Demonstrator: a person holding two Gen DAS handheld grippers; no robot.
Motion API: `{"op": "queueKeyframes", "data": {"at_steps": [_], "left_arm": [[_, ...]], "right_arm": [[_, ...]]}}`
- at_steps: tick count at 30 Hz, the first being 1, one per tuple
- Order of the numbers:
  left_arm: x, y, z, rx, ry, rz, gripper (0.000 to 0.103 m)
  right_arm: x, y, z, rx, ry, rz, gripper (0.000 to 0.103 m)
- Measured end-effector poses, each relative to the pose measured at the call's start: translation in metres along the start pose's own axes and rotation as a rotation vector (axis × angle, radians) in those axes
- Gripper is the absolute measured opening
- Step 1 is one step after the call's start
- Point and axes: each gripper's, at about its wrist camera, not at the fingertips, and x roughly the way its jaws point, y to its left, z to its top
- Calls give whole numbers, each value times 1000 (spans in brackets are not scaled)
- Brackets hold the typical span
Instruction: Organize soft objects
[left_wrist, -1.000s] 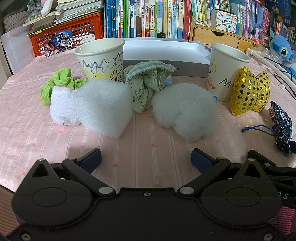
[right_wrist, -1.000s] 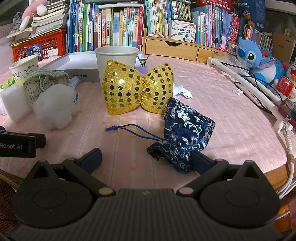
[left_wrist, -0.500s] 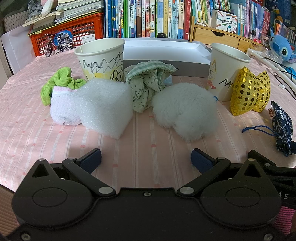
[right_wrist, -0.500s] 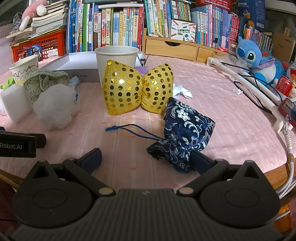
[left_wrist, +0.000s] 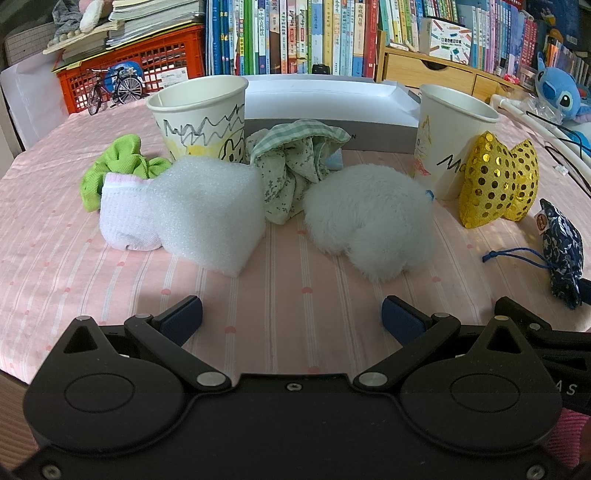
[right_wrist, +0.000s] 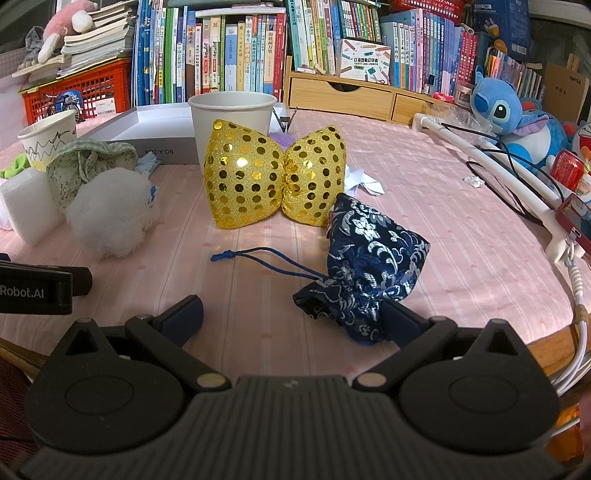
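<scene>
Left wrist view, from left to right: a green scrunchie lies far left, touching a white sock that presses against a white foam block. Behind the block stands a doodled paper cup. A green patterned cloth sits between block and white fluffy pouf. The left gripper hovers near the table edge, jaws spread wide, holding nothing.

Right wrist view: a gold sequin bow leans against a plain paper cup; just right and nearer lies a navy brocade pouch. The right gripper is spread wide, its right finger touching the pouch.
</scene>
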Motion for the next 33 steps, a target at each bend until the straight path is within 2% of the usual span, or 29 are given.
{"op": "queueKeyframes", "data": {"at_steps": [15,23,28,30,33], "left_arm": [[1,5,-1,7,-17,-7,103],[-3,4,-4,-14,-34,-18,102],[-14,7,2,-68,-66,-93,93],[-20,3,5,-59,-100,-120,92],[-28,-9,8,-7,-164,-120,92]], "right_arm": [[-4,-2,-8,7,-55,0,103],[-6,-4,-6,5,-50,16,103],[-23,-9,-9,2,-133,34,103],[-29,-14,-7,15,-171,36,103],[-33,-22,-4,29,-209,17,103]]}}
